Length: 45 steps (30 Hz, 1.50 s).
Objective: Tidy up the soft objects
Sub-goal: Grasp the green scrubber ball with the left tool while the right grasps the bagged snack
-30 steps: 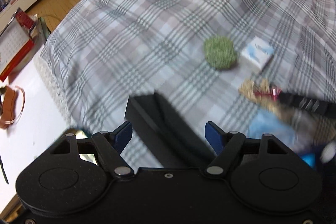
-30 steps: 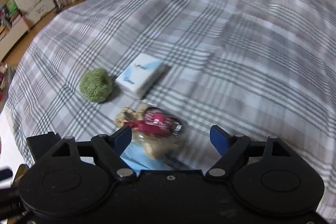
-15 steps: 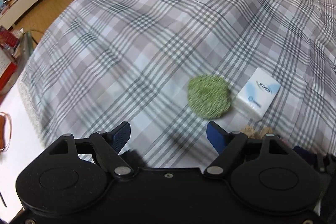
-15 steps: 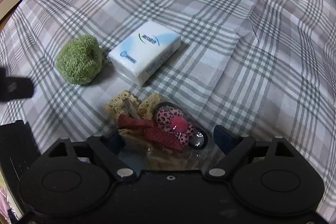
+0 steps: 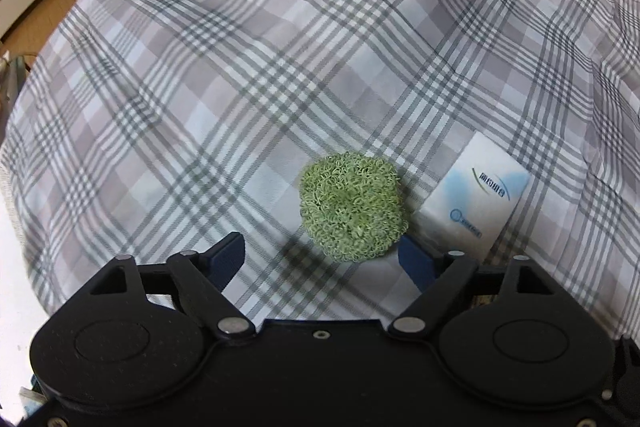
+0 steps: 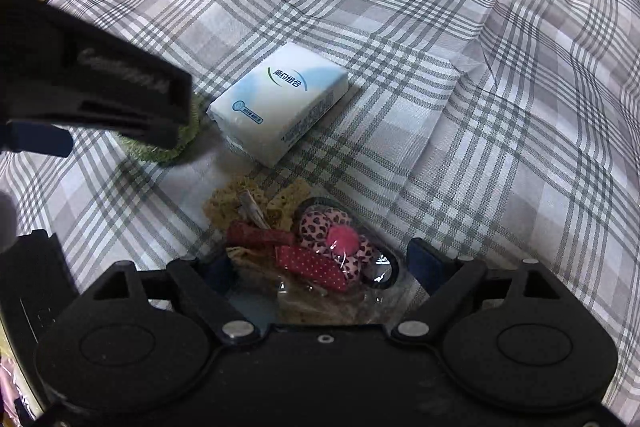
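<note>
Looking down your left gripper (image 5: 320,259), you have its jaws spread wide and just lately opening further, with nothing pressed between them. The green scrubber ball (image 5: 352,207) lies on the plaid bedcover (image 5: 280,67) just ahead of the tips, nearer the right finger (image 5: 416,263), but you cannot tell whether that finger touches it. Just beside the ball, to its right, lies the white tissue pack (image 5: 476,199); its near corner is cut off behind the gripper's linkage.

Your right gripper (image 6: 320,267) is also open, jaws wide apart and just lately spreading. Between them sits a clear plastic packet of hair accessories (image 6: 320,251): a leopard-print flower with a pink centre, red dotted bows and tan lacy pieces. The packet's near part is hidden under the gripper body. Its left side lies against or in front of the left finger, which is mostly hidden, so whether that pad touches it is unclear; the right finger (image 6: 428,263) stands just clear of it. No squeeze shows.

In the right view your left gripper's black body (image 6: 92,83) crosses the upper left, blurred, and covers most of the green ball; only a fringe of it shows below. The tissue pack sits plainly visible beyond the packet. The room's edges hold boxes and shelves too small and warped to read.
</note>
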Available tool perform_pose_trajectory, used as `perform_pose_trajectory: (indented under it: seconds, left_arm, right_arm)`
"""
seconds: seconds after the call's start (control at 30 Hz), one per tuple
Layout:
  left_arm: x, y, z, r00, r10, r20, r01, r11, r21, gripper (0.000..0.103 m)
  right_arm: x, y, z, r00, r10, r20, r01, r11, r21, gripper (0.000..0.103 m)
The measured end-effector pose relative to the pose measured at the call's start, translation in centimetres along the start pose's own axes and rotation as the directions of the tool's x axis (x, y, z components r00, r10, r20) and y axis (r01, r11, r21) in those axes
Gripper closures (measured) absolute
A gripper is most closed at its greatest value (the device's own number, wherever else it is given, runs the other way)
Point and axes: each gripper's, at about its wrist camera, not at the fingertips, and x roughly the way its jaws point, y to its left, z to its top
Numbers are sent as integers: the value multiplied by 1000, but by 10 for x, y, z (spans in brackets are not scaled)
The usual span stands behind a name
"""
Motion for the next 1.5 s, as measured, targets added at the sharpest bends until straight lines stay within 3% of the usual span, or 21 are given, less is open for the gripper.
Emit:
perform_pose_trajectory:
  seconds: [0.6, 0.7, 0.73, 0.97, 1.0, 1.27, 1.5]
  left_arm:
    - [36, -19, 9, 996, -56, -75, 58, 998, 15, 21]
    - [34, -18, 11, 995, -75, -62, 76, 997, 9, 38]
    - [33, -18, 12, 996, -74, -57, 74, 997, 6, 48]
    - [28, -3, 18, 989, -127, -77, 120, 989, -91, 52]
    - [24, 0, 18, 989, -126, -73, 118, 988, -104, 52]
    - [-35, 18, 17, 994, -107, -5, 106, 986, -132, 52]
    - [-87, 54, -10, 995, -104, 3, 103, 985, -141, 52]
  right_arm:
    - [1, 0, 0, 1000, 3, 3, -3, 1000, 5, 15]
    - [0, 0, 0, 1000, 8, 12, -8, 1000, 1, 21]
    - [-2, 1, -1, 1000, 9, 16, -9, 1000, 0, 24]
    - [-9, -7, -2, 998, 43, 45, -44, 999, 15, 34]
    - [-11, -11, -2, 997, 59, 51, -60, 998, 26, 40]
    - [-22, -61, 9, 986, 108, 127, -131, 973, 192, 41]
    - [-39, -93, 10, 974, 111, 197, -162, 949, 269, 41]
